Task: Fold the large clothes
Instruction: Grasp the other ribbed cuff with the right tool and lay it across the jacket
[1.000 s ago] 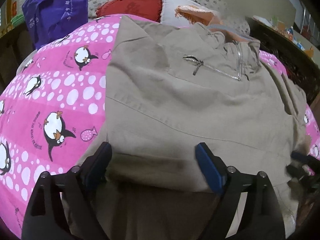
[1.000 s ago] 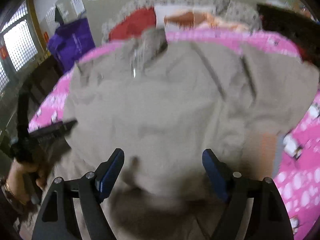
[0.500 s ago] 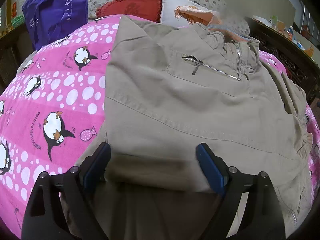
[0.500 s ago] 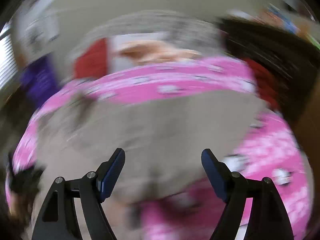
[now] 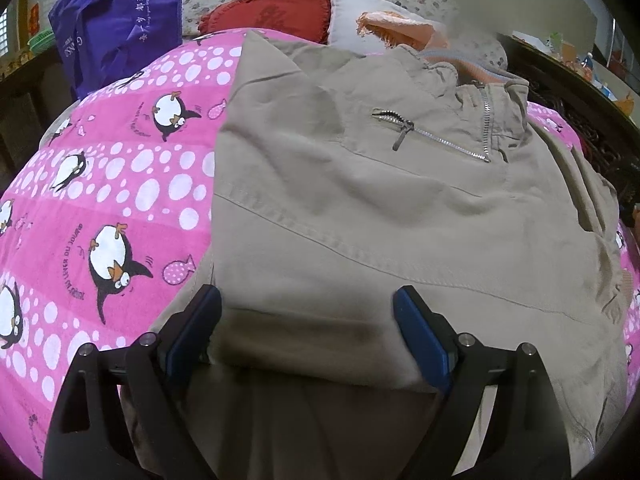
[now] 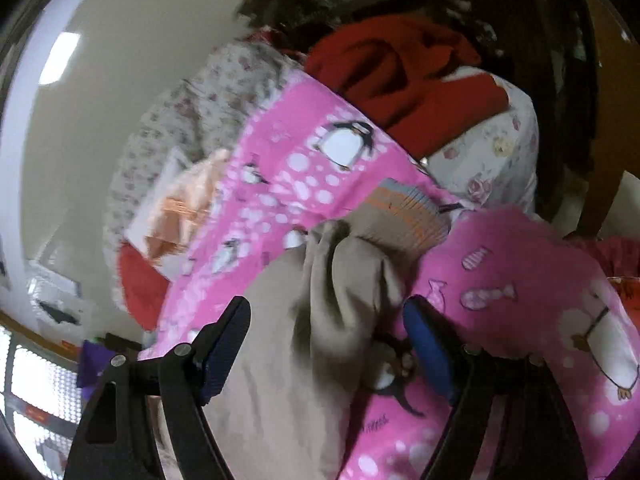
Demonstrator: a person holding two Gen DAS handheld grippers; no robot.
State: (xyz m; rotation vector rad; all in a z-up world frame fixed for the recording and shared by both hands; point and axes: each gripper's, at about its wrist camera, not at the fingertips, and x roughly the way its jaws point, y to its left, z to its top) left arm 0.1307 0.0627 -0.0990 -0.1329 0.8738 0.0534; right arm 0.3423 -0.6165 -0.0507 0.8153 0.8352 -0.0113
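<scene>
Jacket [image 5: 400, 208], beige and zippered, lay spread over the pink penguin blanket [image 5: 112, 208] on the bed. The left gripper [image 5: 307, 332] stood wide apart over the folded hem nearest it, pads clear of the cloth. The right gripper [image 6: 326, 344] had just been narrowing, a bunched sleeve with a striped cuff [image 6: 408, 216] between its jaws, not yet pinched. Red cushion [image 5: 272, 14] sat beyond.

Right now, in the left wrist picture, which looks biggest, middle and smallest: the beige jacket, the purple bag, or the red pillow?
1. beige jacket, biggest by far, though it lies nearest the camera.
2. purple bag.
3. red pillow.
The bag and pillow look close in size, so that order is unsure.
</scene>
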